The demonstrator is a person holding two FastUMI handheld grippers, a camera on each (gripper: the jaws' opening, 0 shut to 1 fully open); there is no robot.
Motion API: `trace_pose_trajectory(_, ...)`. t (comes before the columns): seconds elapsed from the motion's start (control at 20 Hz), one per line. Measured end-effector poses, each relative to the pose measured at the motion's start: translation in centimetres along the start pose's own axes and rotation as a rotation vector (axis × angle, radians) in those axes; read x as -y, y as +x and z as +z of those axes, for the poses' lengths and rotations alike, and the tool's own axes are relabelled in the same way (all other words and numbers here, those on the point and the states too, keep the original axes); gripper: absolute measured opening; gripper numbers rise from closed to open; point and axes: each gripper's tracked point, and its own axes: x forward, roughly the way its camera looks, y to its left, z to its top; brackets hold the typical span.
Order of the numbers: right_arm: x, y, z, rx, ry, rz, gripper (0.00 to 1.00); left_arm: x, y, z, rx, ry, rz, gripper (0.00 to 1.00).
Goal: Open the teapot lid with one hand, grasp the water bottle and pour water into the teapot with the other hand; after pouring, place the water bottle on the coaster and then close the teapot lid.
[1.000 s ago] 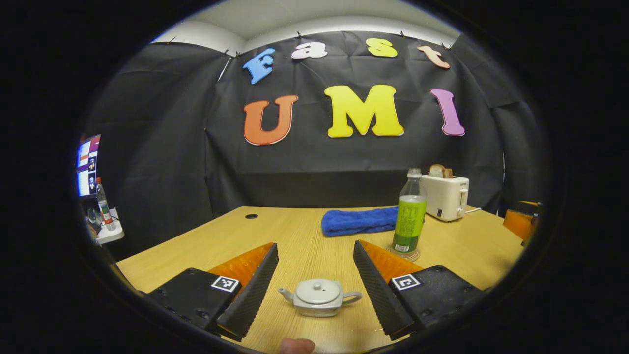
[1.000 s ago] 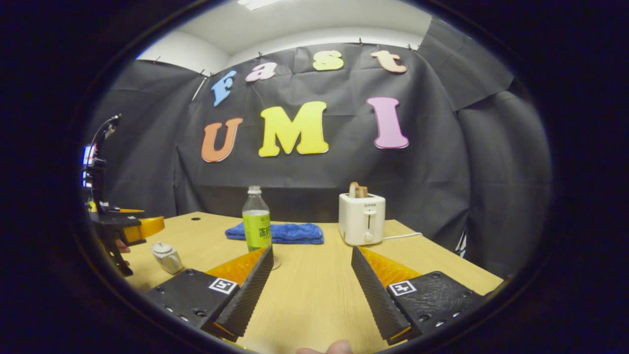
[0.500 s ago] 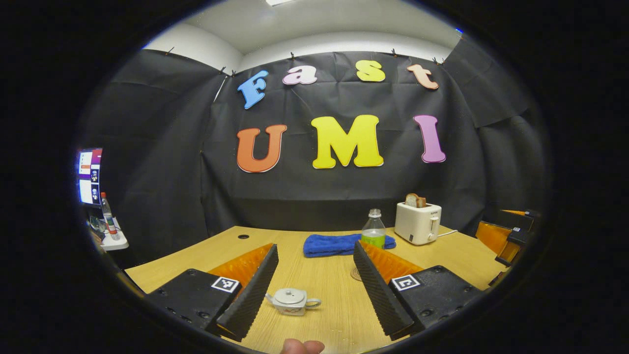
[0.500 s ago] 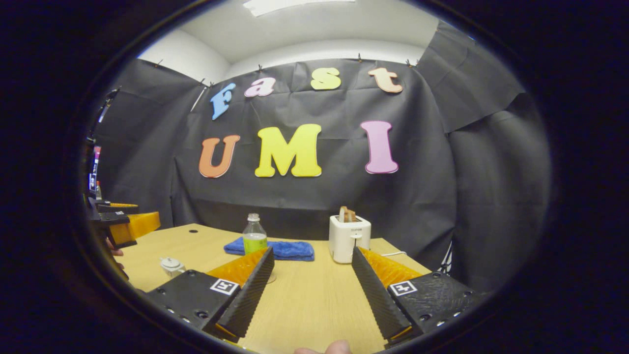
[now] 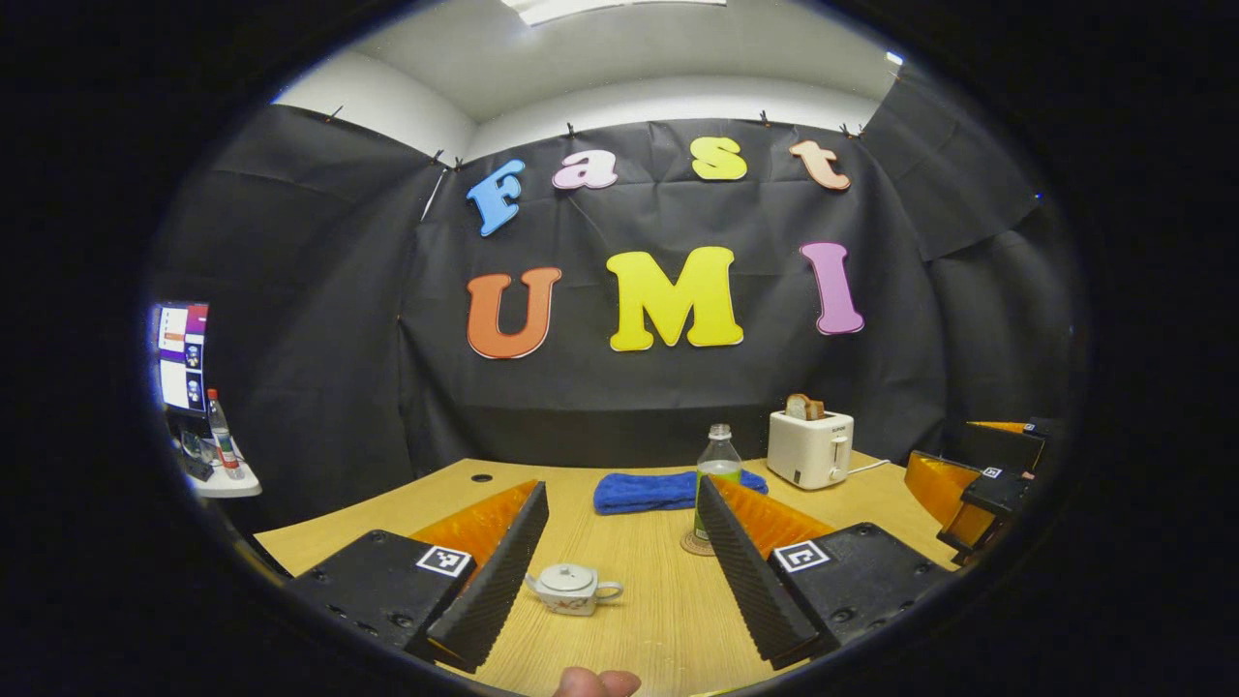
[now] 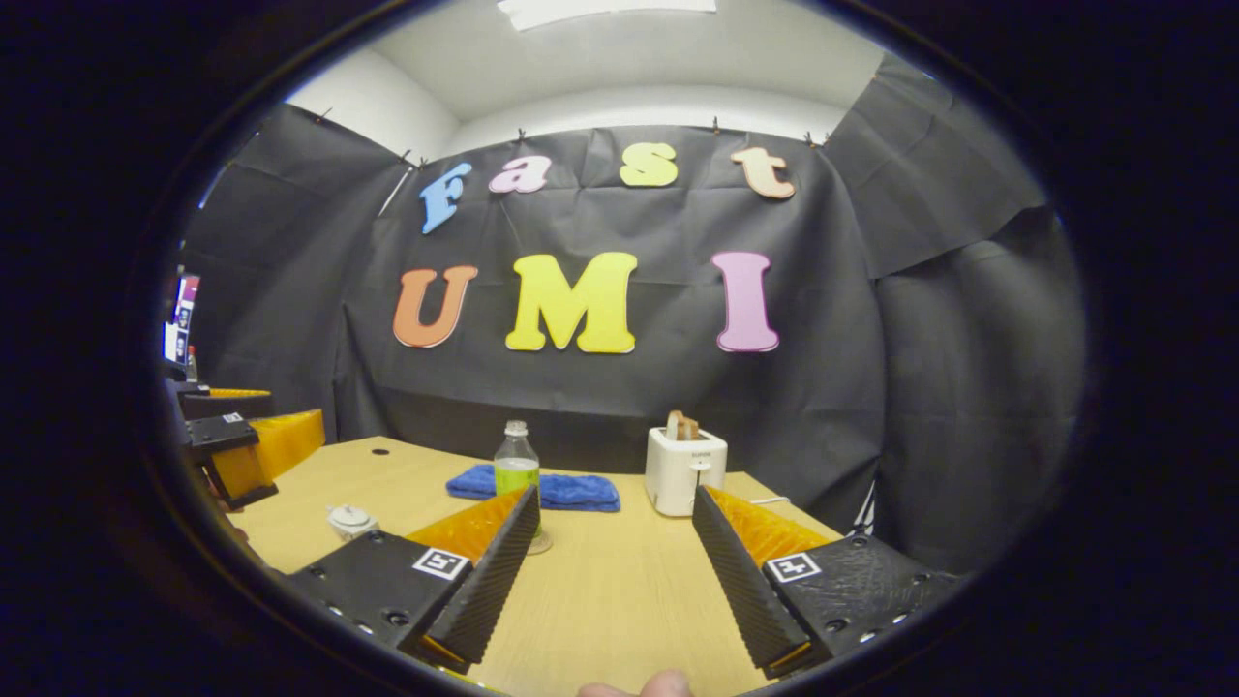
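Both tongs — left tongs (image 5: 619,561), right tongs (image 6: 615,561) — are held wide, empty; the small white ceramic teapot (image 5: 571,589) at six o'clock is best approached squarely.

No legible text, seemingly.

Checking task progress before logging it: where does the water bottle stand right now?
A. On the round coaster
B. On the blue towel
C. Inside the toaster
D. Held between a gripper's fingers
A: the water bottle stands upright on the coaster on the table, no gripper touching it.
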Motion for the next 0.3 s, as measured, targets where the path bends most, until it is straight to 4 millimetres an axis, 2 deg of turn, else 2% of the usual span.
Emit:
trace_pose_trajectory(0.2,-1.6,-0.6,1.1,0.020,-0.031,0.003,0.98,-0.5,0.2,-0.4,-0.019,-0.003,-0.011,0.97)
trace_pose_trajectory(0.3,-2.9,-0.7,1.2,0.020,-0.032,0.033,0.95,-0.8,0.1,-0.4,-0.018,0.006,-0.007,0.98)
